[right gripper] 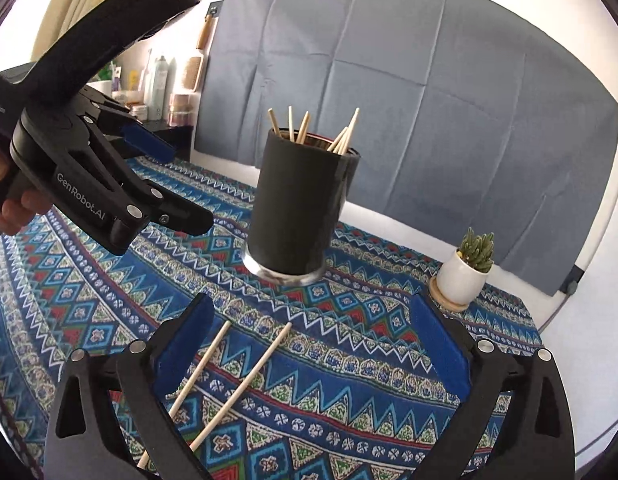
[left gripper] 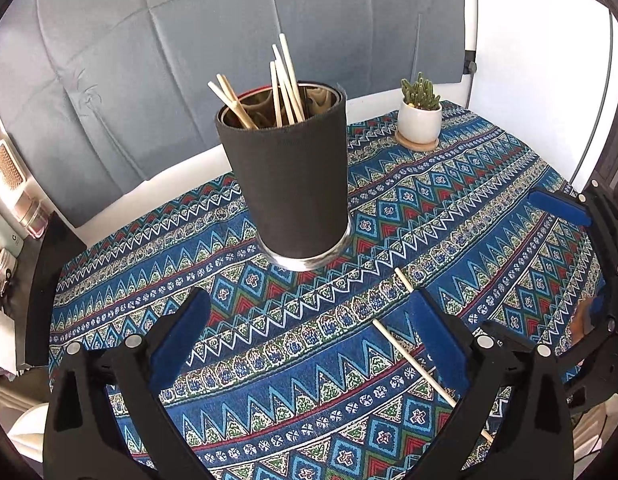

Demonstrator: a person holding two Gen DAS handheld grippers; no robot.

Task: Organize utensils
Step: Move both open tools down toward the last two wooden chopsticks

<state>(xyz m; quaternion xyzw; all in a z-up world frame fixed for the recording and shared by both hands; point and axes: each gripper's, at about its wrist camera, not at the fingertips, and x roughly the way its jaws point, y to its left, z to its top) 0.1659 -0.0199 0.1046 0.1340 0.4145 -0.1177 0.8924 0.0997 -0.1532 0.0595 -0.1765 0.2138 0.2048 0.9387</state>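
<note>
Left gripper [left gripper: 309,344] jaws wide, holding nothing; right gripper [right gripper: 317,344] likewise wide and empty. Two chopsticks [right gripper: 245,376] lie loose on the tablecloth [right gripper: 349,400], near right gripper's left finger [right gripper: 185,344]. Other chopsticks [left gripper: 285,80] stand in the black cup [left gripper: 287,184], mid-table. Potted cactus [left gripper: 419,114] on a coaster, well apart, at far edge.
</note>
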